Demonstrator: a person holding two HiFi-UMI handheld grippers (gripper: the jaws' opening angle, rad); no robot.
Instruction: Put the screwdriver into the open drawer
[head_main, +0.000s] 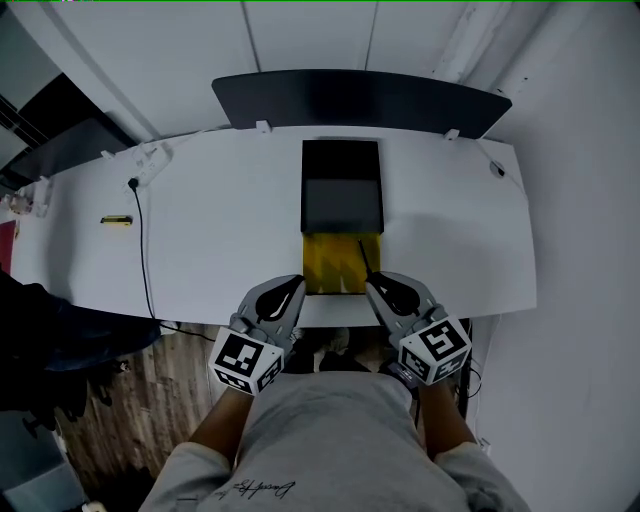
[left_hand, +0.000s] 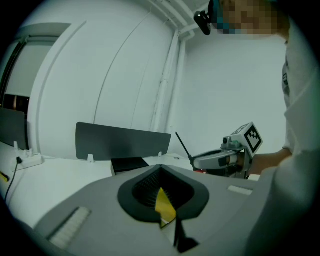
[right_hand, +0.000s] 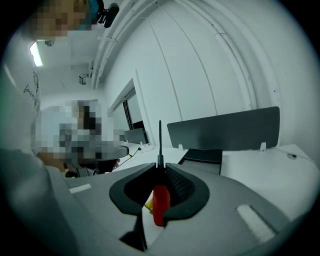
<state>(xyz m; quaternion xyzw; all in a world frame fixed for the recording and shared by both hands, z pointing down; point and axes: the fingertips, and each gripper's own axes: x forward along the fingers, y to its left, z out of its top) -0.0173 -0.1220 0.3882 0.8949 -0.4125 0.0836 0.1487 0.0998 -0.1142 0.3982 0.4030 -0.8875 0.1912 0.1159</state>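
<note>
The screwdriver (right_hand: 159, 202) has a red handle and a thin black shaft (head_main: 365, 258). My right gripper (right_hand: 160, 166) is shut on the handle, and the shaft sticks forward past the fingertips. In the head view my right gripper (head_main: 377, 286) hovers at the right front corner of the open drawer (head_main: 338, 266), whose inside is yellow. The drawer is pulled out of a black box (head_main: 342, 190) toward the table's near edge. At the drawer's left front corner my left gripper (head_main: 292, 289) has its jaws together with nothing held; yellow shows below it (left_hand: 161, 170). The left gripper view shows my right gripper (left_hand: 220, 160).
A dark screen panel (head_main: 360, 98) stands along the white table's (head_main: 220, 240) far edge. A power strip (head_main: 150, 165) with a black cable (head_main: 141, 245) and a small yellow-black item (head_main: 116, 220) lie at the left. Wooden floor (head_main: 150, 400) lies below the near edge.
</note>
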